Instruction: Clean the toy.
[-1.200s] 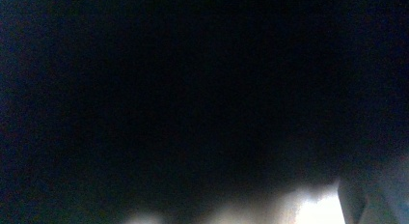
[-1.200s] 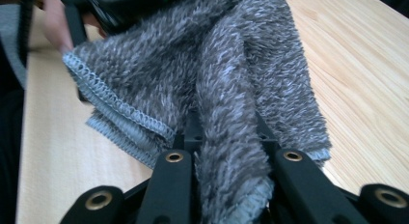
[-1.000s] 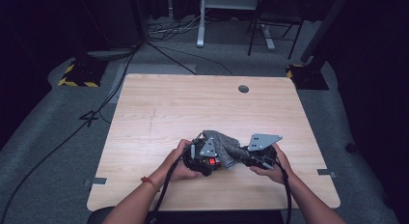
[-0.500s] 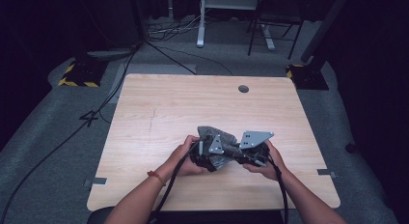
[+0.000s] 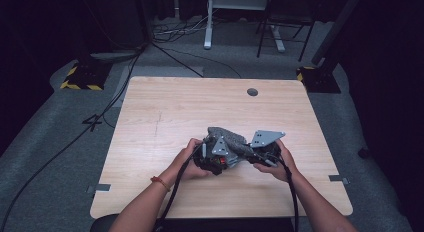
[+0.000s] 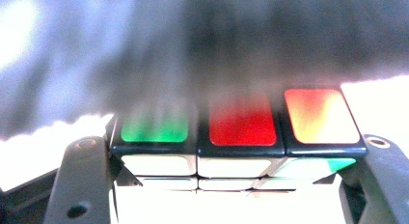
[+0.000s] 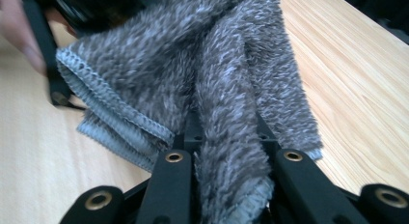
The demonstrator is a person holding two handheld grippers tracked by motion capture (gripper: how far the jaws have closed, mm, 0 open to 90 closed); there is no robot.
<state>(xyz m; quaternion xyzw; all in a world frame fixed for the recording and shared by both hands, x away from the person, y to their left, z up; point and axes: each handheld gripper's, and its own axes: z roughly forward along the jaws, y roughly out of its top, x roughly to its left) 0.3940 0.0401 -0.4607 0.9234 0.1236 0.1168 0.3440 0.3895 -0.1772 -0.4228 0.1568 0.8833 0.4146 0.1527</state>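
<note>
A colour cube [image 6: 241,137] with green, red and orange stickers on top and a white face toward the camera sits between the jaws of my left gripper [image 6: 236,151], which is shut on it. A grey fuzzy cloth [image 7: 202,64] is pinched in my right gripper [image 7: 229,156], shut on a fold. In the high view the cloth [image 5: 232,139] drapes between the left gripper [image 5: 215,157] and the right gripper [image 5: 257,153] near the table's front middle. It lies blurred over the cube's far side [image 6: 217,40].
The wooden table [image 5: 165,107] has a cable hole [image 5: 252,92] at the back. On the floor lie cables [image 5: 75,137], a yellow-and-black striped base [image 5: 80,78] at left and another [image 5: 320,77] at right. Desk legs [image 5: 207,22] stand behind.
The two grippers have drawn slightly closer together and the cloth has shifted over the cube. Both grips stay the same.
</note>
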